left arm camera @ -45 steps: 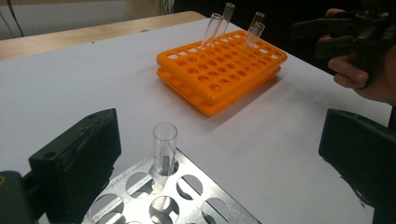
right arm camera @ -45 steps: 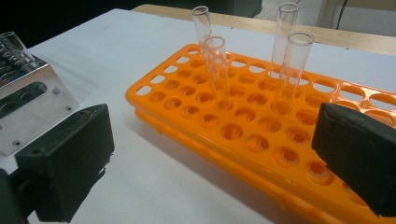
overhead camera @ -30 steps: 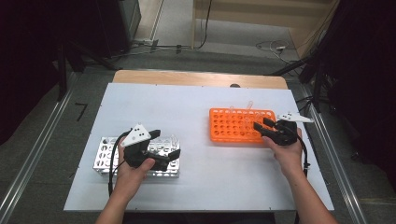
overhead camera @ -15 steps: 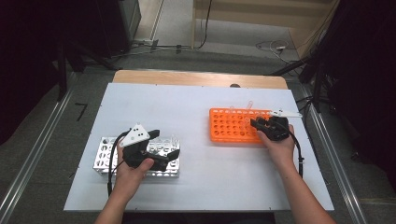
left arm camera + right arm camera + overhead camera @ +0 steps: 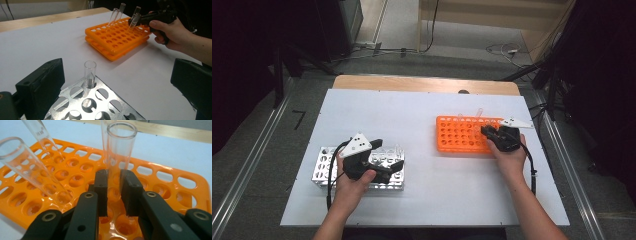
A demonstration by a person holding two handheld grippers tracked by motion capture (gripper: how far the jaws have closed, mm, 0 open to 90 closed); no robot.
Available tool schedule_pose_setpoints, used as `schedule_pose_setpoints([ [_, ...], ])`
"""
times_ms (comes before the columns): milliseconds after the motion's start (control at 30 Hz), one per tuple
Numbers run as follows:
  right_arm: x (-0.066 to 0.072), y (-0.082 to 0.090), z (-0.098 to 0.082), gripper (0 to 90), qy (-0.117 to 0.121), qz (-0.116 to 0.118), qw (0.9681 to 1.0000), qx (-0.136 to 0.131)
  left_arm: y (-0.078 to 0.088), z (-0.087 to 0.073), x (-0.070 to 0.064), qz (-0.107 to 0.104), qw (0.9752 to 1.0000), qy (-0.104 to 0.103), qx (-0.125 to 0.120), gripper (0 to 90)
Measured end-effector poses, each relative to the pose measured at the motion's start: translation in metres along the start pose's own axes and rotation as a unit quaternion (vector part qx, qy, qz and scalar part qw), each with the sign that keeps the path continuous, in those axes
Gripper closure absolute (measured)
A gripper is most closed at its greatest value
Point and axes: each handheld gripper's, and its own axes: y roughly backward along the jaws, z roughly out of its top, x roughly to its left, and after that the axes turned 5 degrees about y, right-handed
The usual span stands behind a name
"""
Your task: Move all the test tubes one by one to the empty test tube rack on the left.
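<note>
An orange tube rack (image 5: 457, 135) lies at the right of the white table, with several clear glass tubes leaning in its holes. My right gripper (image 5: 114, 187) has just been closing and is now shut on one upright tube (image 5: 120, 147) that stands in the orange rack (image 5: 175, 182); both pads press its sides. From the left gripper view the same grip (image 5: 134, 20) is seen at the rack's far corner. My left gripper (image 5: 116, 85) is open over a metal rack (image 5: 324, 170), its jaws on either side of a single glass tube (image 5: 89, 73) without touching it.
Two more tubes (image 5: 27, 162) lean in the orange rack just left of the gripped one. A wooden strip (image 5: 422, 84) runs along the table's far edge. Bare white tabletop (image 5: 422, 150) lies between the two racks.
The right gripper has moved left from the orange rack's right end onto the rack and closed on a tube. The left hand and its gripper have stayed put.
</note>
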Motion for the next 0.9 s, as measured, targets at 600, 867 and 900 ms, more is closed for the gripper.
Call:
schedule_pose_setpoints([
  [600, 0.000, 0.044, 0.011, 74.0, -0.001, 0.015, 0.9990, -0.042, -0.001, 0.000, -0.002, 0.000, 1.0000, -0.002, -0.001, 0.0],
  [867, 0.008, 0.065, 0.012, 73.9, 0.007, 0.022, 0.9989, -0.041, 0.000, 0.001, -0.003, 0.000, 1.0000, -0.004, -0.001, 0.0],
  [900, 0.009, 0.068, 0.012, 74.0, 0.009, 0.025, 0.9988, -0.040, 0.000, 0.001, -0.003, 0.000, 1.0000, -0.004, 0.000, 0.0],
])
